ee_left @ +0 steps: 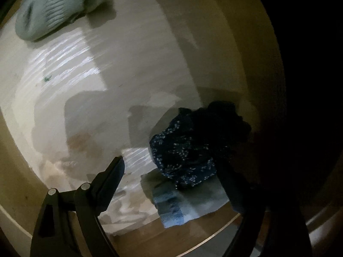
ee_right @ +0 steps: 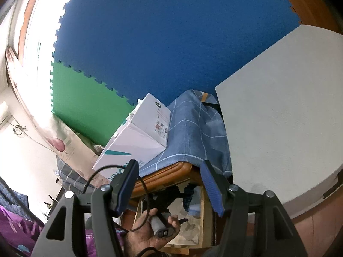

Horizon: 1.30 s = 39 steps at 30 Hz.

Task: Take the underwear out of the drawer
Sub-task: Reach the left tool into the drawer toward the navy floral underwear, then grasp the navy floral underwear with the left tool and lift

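While left gripper gapes | perhaps touching dark underwear | drawer

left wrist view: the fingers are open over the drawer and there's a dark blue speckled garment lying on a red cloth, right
Not quite. In the left wrist view the cloth under the dark blue speckled garment is light blue, not red. The rest holds: the left gripper has its fingers open over the drawer.

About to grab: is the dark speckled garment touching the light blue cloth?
Touching. Left wrist view shows the dark speckled garment lying on the light blue cloth.
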Each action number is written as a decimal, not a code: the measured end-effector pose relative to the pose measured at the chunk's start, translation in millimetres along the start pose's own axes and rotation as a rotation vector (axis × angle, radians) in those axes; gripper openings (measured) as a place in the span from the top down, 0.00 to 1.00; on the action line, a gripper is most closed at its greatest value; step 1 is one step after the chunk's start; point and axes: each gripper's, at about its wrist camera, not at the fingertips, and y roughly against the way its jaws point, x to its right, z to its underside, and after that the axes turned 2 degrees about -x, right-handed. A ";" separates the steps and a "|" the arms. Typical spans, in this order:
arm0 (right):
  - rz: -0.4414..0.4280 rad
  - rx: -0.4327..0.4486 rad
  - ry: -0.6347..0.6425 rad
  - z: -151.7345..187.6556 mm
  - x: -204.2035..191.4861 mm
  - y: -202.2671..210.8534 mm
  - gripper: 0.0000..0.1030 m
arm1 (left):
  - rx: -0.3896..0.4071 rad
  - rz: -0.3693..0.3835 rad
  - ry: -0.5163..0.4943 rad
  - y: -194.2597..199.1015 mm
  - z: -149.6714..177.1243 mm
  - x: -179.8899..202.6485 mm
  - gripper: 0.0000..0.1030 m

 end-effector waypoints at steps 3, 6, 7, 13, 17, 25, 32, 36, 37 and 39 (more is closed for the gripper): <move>-0.011 0.006 -0.011 0.3 3.2 2.9 0.40 | -0.060 -0.142 0.001 -8.7 3.7 -0.2 0.01; -0.021 0.014 -0.025 0.1 7.1 6.1 0.40 | -0.077 -0.134 0.046 -7.0 5.1 -5.2 0.04; -0.023 0.018 -0.028 0.0 8.4 7.6 0.40 | -0.076 -0.121 0.064 -4.7 6.1 -8.4 0.08; -0.027 0.031 -0.052 -1.2 13.5 11.1 0.40 | -0.062 -0.166 0.062 14.6 12.5 -22.9 0.58; -0.014 0.038 -0.051 -1.1 12.6 12.2 0.40 | -0.134 -0.092 -0.024 21.8 7.2 -45.6 0.97; 0.034 0.040 -0.020 -0.2 5.3 9.0 0.40 | -0.193 -0.076 -0.223 59.6 -2.2 -52.5 1.00; 0.087 0.014 0.026 0.2 -6.2 -5.4 0.40 | -0.231 -0.063 -0.394 105.4 -3.7 -47.2 1.00; 0.124 -0.004 0.060 1.4 -14.9 -13.5 0.40 | -0.233 -0.056 -0.474 125.1 -0.7 -43.9 1.00; 0.127 -0.006 0.062 1.6 -16.3 -14.9 0.40 | -0.272 -0.025 -0.464 121.6 -5.3 -44.2 1.00; 0.124 -0.011 0.059 2.1 -20.0 -18.6 0.40 | -0.218 -0.013 -0.479 103.3 -7.1 -55.3 0.71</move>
